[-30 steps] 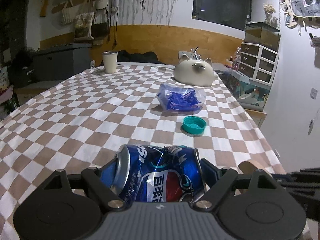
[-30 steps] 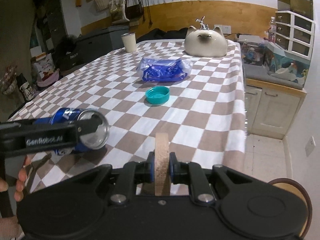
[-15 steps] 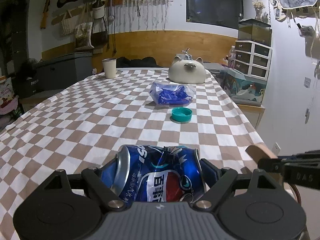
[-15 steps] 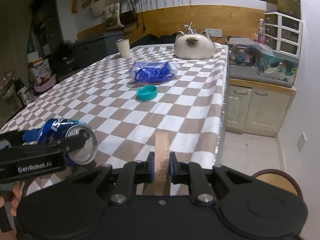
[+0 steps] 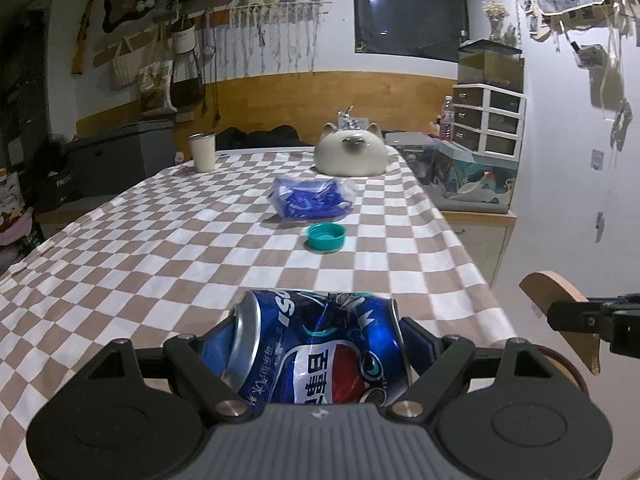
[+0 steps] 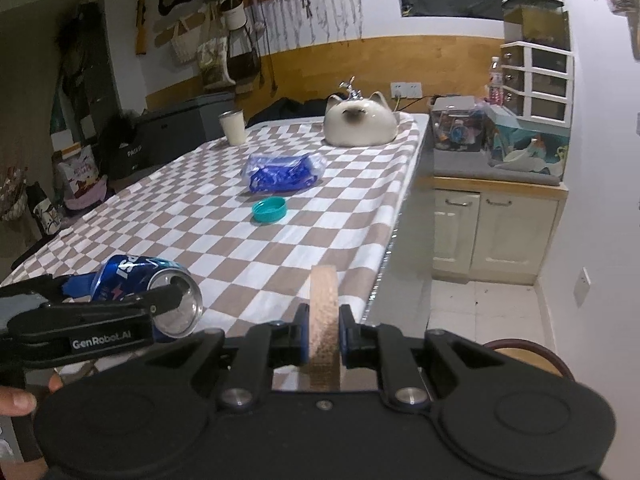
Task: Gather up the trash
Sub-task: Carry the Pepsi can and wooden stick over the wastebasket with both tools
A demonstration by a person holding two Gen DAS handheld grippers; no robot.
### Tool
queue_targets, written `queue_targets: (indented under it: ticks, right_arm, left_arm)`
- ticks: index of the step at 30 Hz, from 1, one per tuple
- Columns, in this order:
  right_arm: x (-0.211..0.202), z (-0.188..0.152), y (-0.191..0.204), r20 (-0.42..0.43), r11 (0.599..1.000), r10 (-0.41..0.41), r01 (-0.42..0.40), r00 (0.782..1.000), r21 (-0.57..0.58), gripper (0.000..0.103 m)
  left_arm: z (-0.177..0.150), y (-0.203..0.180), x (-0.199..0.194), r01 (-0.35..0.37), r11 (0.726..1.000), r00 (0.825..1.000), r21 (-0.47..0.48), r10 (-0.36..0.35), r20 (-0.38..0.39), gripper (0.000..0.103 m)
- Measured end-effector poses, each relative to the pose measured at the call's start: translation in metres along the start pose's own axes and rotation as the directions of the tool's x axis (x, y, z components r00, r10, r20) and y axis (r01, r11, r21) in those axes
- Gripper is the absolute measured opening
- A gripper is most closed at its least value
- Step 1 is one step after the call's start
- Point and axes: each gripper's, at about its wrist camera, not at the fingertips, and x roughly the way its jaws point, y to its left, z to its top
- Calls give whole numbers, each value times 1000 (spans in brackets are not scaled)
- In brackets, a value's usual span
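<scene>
while crushed, can sits between left fingers.

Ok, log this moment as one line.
left claw: shut on crushed can | right claw: shut on brown tape roll | on table: teal cap, blue bag

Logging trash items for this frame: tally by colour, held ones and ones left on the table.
Blue: 2, dented can in left gripper; crumpled plastic bag on the tablecloth
Teal: 1, bottle cap
Tan: 1, flat cardboard-like piece in right gripper
Total: 4
</scene>
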Motion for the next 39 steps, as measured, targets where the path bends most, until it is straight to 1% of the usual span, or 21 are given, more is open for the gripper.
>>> queue_targets:
  ticks: [5,9,15,22,27,32,36,39]
  right_arm:
    - [-15,-2,-15,21,1000,-22,22,1000,17,15]
    - [-27,-5,-32,33,998,-49,48,998,36,15]
    - [-41,-12,-70,40,989,-122,119,992,84,15]
    - [-52,-23,-117,29,972,-198,193,980,136,15]
    - [-52,-31,-150,5,956,-243,239,970,172,15]
    - [-44,-39,-181,-32,936,-281,282,959,209,15]
    - [-33,-48,-204,-70,920,-302,310,951,238,15]
    - [-21,-55,-221,-106,909,-312,329,944,257,15]
  left_arm:
    - [4,-21,-4,22,1000,1000,13,-22,14,84]
    - [9,-45,-4,60,998,998,36,-60,17,84]
    - [12,-87,1,126,989,992,71,-127,9,84]
    - [12,-137,15,201,973,980,111,-200,-24,84]
    - [12,-172,34,258,957,966,135,-252,-64,84]
    - [10,-203,57,317,937,946,145,-301,-121,84]
    - [5,-225,82,359,922,926,145,-331,-184,84]
    - [0,-239,105,379,914,910,146,-339,-238,84]
